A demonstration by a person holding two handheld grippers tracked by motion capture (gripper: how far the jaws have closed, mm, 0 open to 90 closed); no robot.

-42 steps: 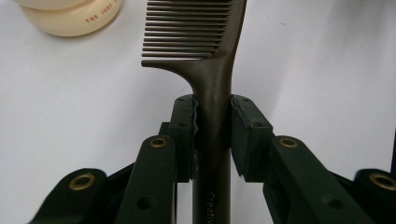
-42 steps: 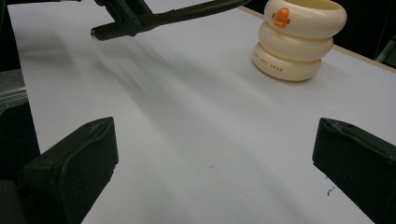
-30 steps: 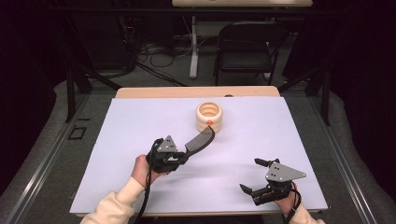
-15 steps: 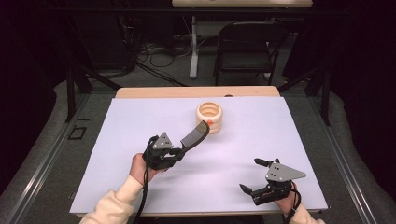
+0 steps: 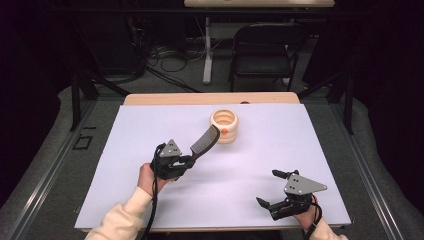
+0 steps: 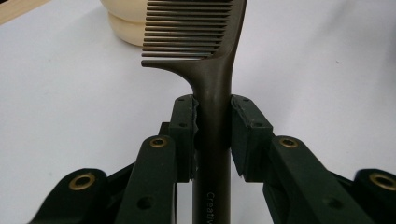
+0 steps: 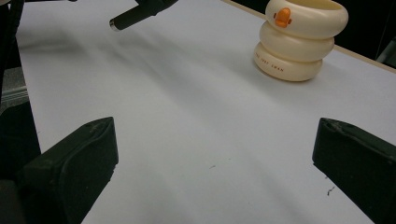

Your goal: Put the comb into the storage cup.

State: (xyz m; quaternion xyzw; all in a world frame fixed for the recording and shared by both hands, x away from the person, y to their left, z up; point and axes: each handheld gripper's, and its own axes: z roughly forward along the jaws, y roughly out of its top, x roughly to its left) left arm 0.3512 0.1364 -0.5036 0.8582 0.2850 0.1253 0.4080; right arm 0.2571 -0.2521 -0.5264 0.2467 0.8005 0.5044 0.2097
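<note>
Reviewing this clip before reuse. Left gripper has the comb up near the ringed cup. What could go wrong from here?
1. The left gripper clamps the comb low on its handle, so the long toothed end could pivot or slip if it bumps something.
2. The comb's teeth hang close to the cream cup; a nudge against its rim might shift or tip the cup.
3. The right gripper sits open and apart, so nothing steadies the cup.

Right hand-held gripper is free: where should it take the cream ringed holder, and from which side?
Take the cream ringed holder across its upright stacked rings, jaws straddling its sides, probably in a groove between rings. Come level from the near right, where the open right hand-held gripper rests. The comb, clamped in the left hand-held gripper, reaches over it from the left.
</note>
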